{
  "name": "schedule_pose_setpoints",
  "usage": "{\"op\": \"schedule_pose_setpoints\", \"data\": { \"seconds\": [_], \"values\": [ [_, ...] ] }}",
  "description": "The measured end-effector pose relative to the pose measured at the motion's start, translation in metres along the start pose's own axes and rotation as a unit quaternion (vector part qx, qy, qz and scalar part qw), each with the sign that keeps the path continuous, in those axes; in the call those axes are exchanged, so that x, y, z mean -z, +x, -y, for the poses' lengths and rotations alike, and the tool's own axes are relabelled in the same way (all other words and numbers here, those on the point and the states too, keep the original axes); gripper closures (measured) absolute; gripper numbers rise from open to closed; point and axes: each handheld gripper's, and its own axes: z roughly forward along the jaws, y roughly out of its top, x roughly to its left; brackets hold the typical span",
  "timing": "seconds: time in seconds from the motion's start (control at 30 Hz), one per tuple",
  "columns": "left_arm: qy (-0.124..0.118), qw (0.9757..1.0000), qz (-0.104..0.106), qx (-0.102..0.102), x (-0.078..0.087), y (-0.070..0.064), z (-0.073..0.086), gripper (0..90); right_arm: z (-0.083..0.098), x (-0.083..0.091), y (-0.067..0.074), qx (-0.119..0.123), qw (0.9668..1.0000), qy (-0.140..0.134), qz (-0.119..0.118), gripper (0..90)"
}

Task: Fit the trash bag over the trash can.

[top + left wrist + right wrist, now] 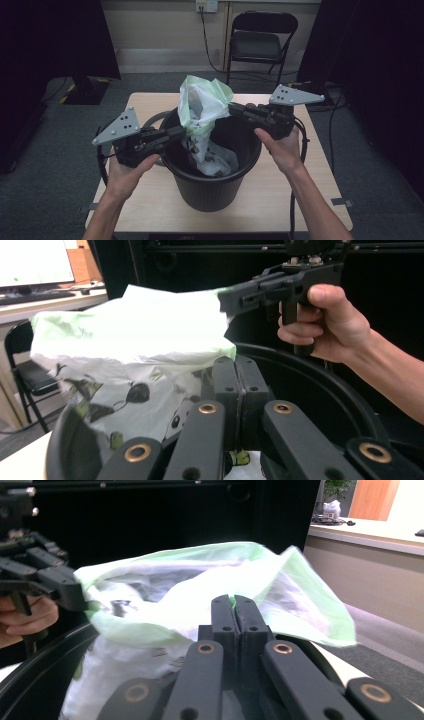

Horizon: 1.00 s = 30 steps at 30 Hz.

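Centrally: green bag (pixel 202 107) above black bin (pixel 215 185) | left gripper (pixel 181 132) clamped on bag edge | right gripper (pixel 234 109) clamped on opposite edge.

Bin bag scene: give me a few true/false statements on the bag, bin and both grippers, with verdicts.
1. The black bin stands on the wooden table. True.
2. The green bag lies flat on the table beside the bin. False: it rises out of the bin's mouth, stretched between the two grippers.
3. The left gripper has its jaws shut on the bag. True.
4. The right gripper hangs open, away from the bag. False: its jaws are shut on the bag's edge.
5. A folding chair stands behind the table. True.
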Motion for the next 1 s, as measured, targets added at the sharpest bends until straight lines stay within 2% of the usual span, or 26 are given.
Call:
{"op": "schedule_pose_setpoints", "data": {
  "seconds": [0.07,0.1,0.2,0.27,0.3,0.4,0.47,0.53,0.6,0.67,0.73,0.8,0.9,1.0],
  "values": [
    [-0.004,1.0,0.0,0.001,0.002,0.0,-0.001,88.3,0.001,-0.001,-0.004,-0.005,1.0,-0.003,0.003,89.2],
    [-0.007,1.0,-0.001,0.001,0.002,-0.001,-0.003,84.2,0.001,-0.001,-0.004,-0.006,1.0,-0.002,0.004,89.2],
    [-0.022,0.9996,-0.02,0.003,0.002,-0.003,-0.011,65.5,0.001,-0.002,0.0,-0.002,1.0,-0.006,-0.005,89.2],
    [-0.032,0.9988,-0.034,0.013,0.001,-0.004,-0.017,48.6,0.001,-0.002,0.005,0.005,0.9999,-0.006,-0.007,89.2],
    [-0.037,0.9984,-0.041,0.014,0.001,-0.003,-0.02,42.8,0.001,-0.001,0.007,0.009,0.9999,-0.006,-0.008,89.2],
    [-0.049,0.9977,-0.037,0.028,-0.004,-0.004,-0.026,31.6,0.001,0.0,0.015,0.018,0.9996,-0.007,-0.021,89.2],
    [-0.038,0.9984,-0.037,0.019,-0.011,-0.008,-0.027,27.9,0.001,0.001,0.02,0.028,0.9992,-0.007,-0.028,89.1],
    [-0.013,0.998,-0.056,0.024,-0.02,-0.011,-0.025,30.3,0.001,0.002,0.024,0.031,0.9986,-0.013,-0.04,89.0],
    [0.009,0.9968,-0.076,0.021,-0.026,-0.009,-0.019,44.6,0.0,0.003,0.026,0.033,0.9982,-0.02,-0.047,89.0],
    [0.017,0.997,-0.07,0.027,-0.028,-0.004,-0.012,63.8,-0.002,0.006,0.026,0.033,0.9982,-0.025,-0.044,88.9],
    [0.023,0.9972,-0.065,0.028,-0.028,-0.001,-0.005,77.4,-0.002,0.007,0.023,0.031,0.9983,-0.029,-0.04,88.8],
    [0.024,0.9973,-0.063,0.028,-0.028,0.001,-0.001,84.3,-0.003,0.008,0.018,0.024,0.9985,-0.033,-0.036,88.7],
    [0.021,0.9973,-0.065,0.026,-0.025,0.002,0.002,87.4,-0.003,0.006,0.009,0.014,0.9989,-0.035,-0.028,88.6],
    [0.018,0.9973,-0.067,0.022,-0.016,0.001,0.002,88.7,-0.003,0.002,-0.001,0.009,0.9993,-0.036,-0.007,88.5]
  ]
}}
